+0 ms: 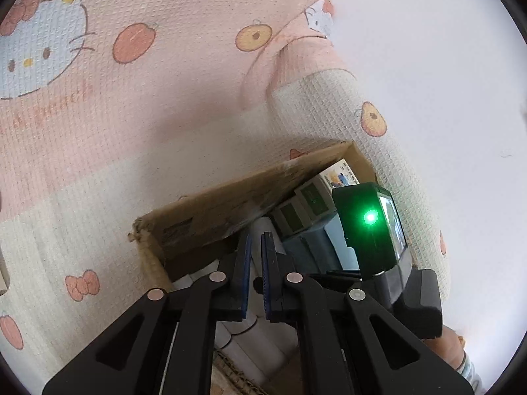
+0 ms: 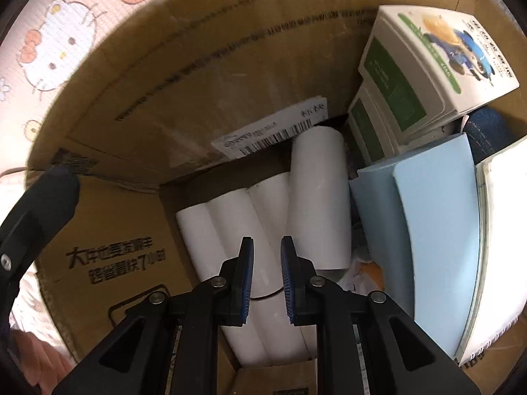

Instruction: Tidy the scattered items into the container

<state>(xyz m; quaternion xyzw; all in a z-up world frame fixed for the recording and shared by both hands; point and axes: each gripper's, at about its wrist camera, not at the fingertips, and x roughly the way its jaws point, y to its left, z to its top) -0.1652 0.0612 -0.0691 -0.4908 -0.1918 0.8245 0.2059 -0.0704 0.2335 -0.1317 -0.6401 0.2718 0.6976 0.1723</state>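
Right gripper [image 2: 266,276] nearly closed, empty, above white rolls [image 2: 263,217] in cardboard box [image 2: 108,263], left gripper [image 1: 256,263] closed, empty

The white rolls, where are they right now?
In the right wrist view, the white rolls lie side by side on the floor of the cardboard box, left of the light blue foam block.

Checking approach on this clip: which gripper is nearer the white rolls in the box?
Right. The right gripper points down into the cardboard box, just above the white rolls. The left gripper is at the box's edge, farther back.
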